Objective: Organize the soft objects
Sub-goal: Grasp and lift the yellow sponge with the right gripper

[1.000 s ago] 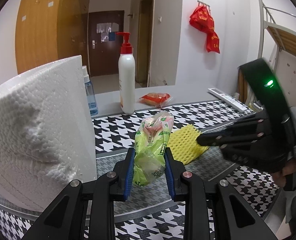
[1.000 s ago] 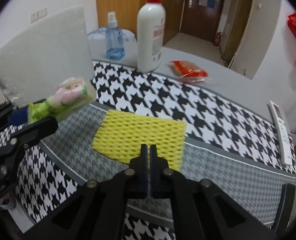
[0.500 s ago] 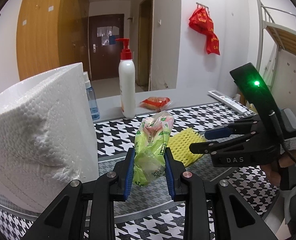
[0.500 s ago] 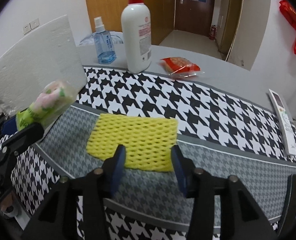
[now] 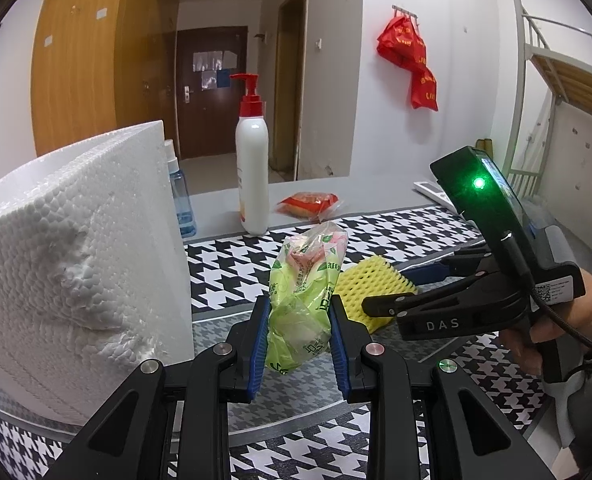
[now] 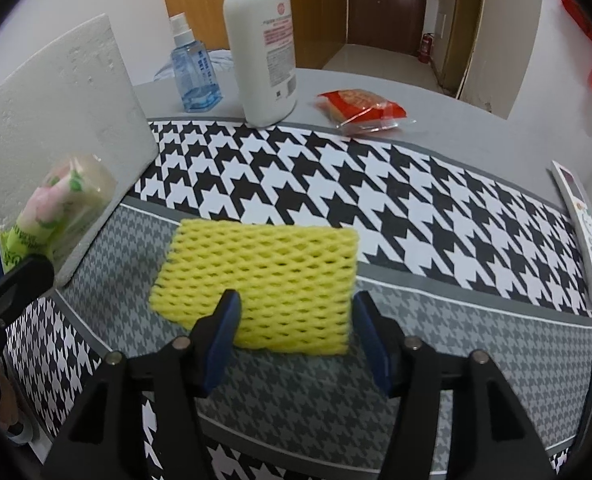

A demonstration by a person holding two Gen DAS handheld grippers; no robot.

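L gripper (image 5: 299, 336) clamped on green packet (image 5: 302, 300), lower end hidden by pads. R gripper (image 6: 296, 332) jaws just been opening, straddling yellow foam net (image 6: 263, 280), near edge partly hidden, not pinched.

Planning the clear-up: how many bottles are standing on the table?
2. A white pump bottle at the far edge of the houndstooth mat, and a small blue spray bottle beside it, behind the foam block, which may hide others.
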